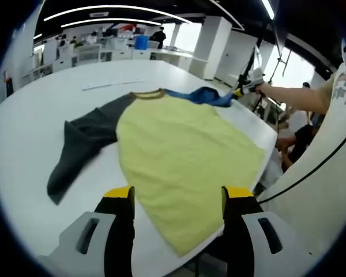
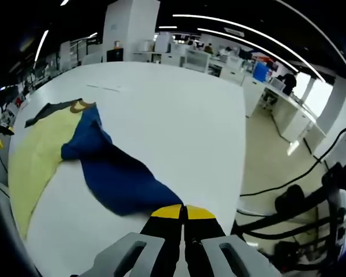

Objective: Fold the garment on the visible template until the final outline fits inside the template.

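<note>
Pinching the blue sleeve (image 2: 124, 182) cuff in my right gripper (image 2: 183, 212), jaws closed on it, left gripper (image 1: 176, 195) wide open over the shirt (image 1: 184, 156) hem on the white table (image 1: 40, 121); next, probably fold sleeve across yellow body.

Left gripper view: you look from just off the hem of the T-shirt (image 1: 184, 156), low over the white table (image 1: 40, 127), along the garment toward its collar and the office desks behind. The shirt lies close below the lens.

Right gripper view: you look from the end of the blue sleeve (image 2: 124, 179), close above it, along the sleeve toward the collar and across the table (image 2: 173, 109).

Shared: the T-shirt's yellow body, collar, blue sleeve, and the tabletop beyond the collar.
</note>
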Action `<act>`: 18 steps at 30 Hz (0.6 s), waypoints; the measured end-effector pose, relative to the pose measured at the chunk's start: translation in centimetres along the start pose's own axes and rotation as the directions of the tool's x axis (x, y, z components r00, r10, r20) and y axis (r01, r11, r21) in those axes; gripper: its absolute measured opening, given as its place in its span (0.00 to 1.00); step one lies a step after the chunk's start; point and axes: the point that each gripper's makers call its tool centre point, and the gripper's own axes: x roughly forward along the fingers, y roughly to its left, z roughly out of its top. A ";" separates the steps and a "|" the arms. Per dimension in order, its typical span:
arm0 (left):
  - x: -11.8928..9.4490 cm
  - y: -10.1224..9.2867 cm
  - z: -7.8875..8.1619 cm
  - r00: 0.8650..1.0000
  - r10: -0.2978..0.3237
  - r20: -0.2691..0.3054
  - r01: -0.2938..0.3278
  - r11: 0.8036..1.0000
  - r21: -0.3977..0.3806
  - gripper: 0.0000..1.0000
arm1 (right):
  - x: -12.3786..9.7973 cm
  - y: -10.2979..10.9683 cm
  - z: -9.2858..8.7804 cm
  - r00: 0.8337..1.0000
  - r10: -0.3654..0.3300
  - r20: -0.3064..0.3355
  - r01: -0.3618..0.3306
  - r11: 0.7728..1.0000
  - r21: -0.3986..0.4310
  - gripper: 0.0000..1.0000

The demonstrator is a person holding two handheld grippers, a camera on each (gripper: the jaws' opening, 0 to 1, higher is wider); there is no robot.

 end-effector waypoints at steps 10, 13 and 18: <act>0.0 -0.3 0.0 1.000 -0.001 -0.002 0.001 1.000 0.005 0.58 | -1.3 -1.9 0.2 0.999 -0.052 0.002 0.052 0.999 -0.013 0.00; 0.1 -0.4 -0.1 1.000 -0.003 -0.005 0.003 1.000 0.005 0.58 | -1.6 -2.3 0.2 0.998 -0.060 0.000 0.059 0.998 -0.019 0.00; 0.2 -0.6 -0.2 1.000 -0.007 -0.007 0.007 1.000 0.006 0.58 | -2.2 -3.0 0.2 0.997 -0.072 -0.009 0.072 0.997 -0.035 0.00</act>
